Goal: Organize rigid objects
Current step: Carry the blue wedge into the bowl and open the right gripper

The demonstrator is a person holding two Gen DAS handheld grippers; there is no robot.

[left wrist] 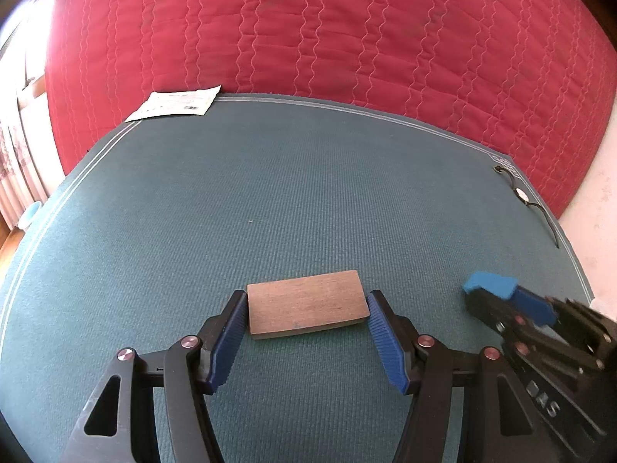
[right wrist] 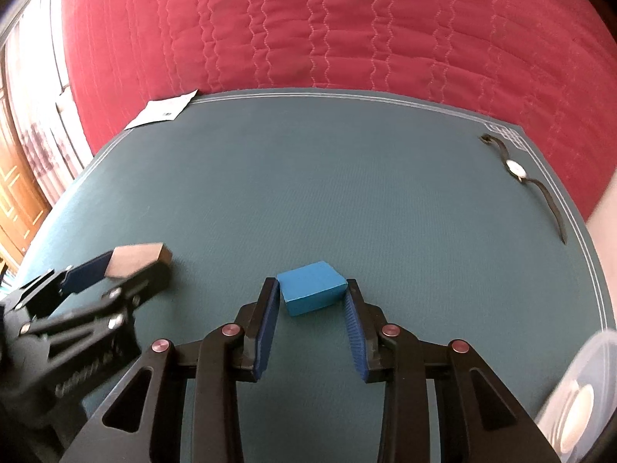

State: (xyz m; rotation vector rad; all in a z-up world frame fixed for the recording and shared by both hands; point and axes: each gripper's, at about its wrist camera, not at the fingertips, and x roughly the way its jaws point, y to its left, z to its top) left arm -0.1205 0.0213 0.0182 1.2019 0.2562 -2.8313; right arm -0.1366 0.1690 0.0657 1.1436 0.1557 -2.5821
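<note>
**Grip margins thin on both blocks**

Slippage is the main hazard. At the left, the wooden block [left wrist: 306, 303] is clamped between the jaws of the left gripper [left wrist: 306, 308], held only by its short ends at the very fingertips; a twist could be caused by any tilt, and the block could be dropped onto the green mat [left wrist: 270, 193]. To the right, the blue block [right wrist: 311, 288] is grasped by the right gripper [right wrist: 312, 295], again just at the tips. A collision between the two tools could be provoked if they are brought closer. Beyond the right jaws, the wristwatch [right wrist: 516, 169] could be swept off the mat's corner.
</note>
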